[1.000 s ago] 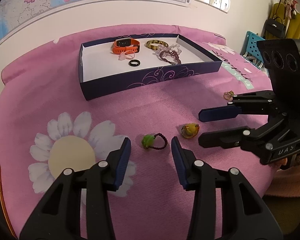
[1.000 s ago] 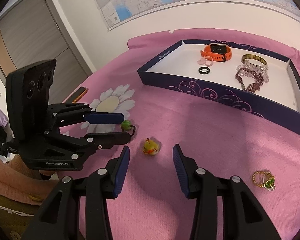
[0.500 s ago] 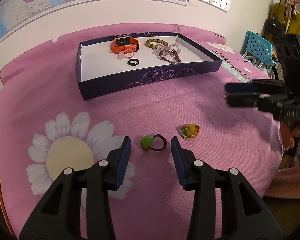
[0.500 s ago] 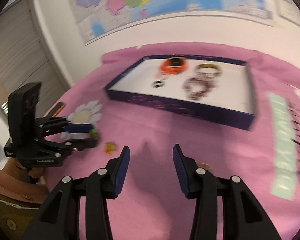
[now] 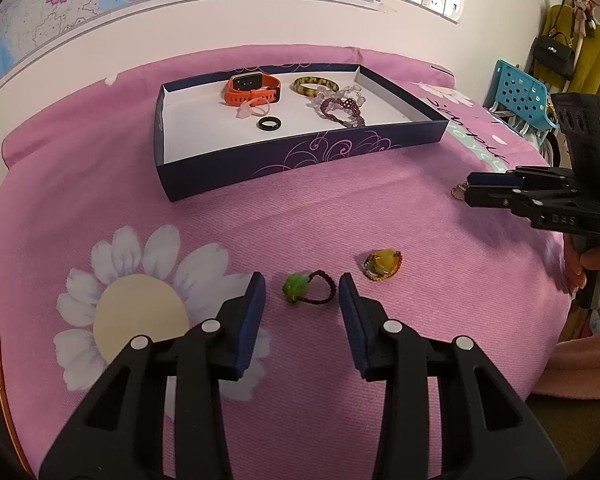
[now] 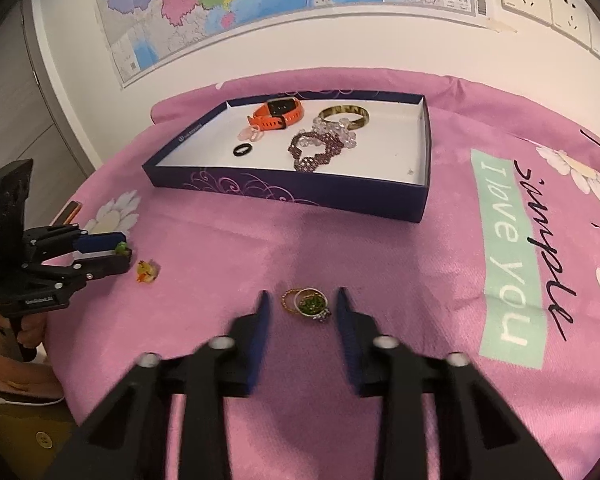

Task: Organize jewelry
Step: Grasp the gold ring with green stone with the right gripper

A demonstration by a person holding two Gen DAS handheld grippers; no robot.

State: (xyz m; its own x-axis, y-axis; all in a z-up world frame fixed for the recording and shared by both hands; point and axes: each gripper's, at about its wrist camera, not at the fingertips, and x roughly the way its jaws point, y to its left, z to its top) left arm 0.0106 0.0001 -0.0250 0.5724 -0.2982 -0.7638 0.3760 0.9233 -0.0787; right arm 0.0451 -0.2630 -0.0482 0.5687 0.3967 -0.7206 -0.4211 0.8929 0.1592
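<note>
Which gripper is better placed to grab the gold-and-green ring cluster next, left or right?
Right. The right gripper already straddles the ring cluster, jaws closing in but pads not yet touching. The left gripper frames the green-bead ring instead, far across the cloth.

I read "I love you" on the mint panel [image 6: 512,256] of the pink bedspread [image 6: 236,240], black script "simple" [image 6: 540,236] beside it, and "DAS" on the right gripper [image 5: 470,190].

Even, soft indoor light over my pink cloth [image 5: 380,208], no glare, faint shadow ahead of my right gripper [image 6: 300,304], its fingers [image 6: 260,320] motion-blurred, my left view sharp, strong fisheye bending at the edges, dark vignette in corners.
</note>
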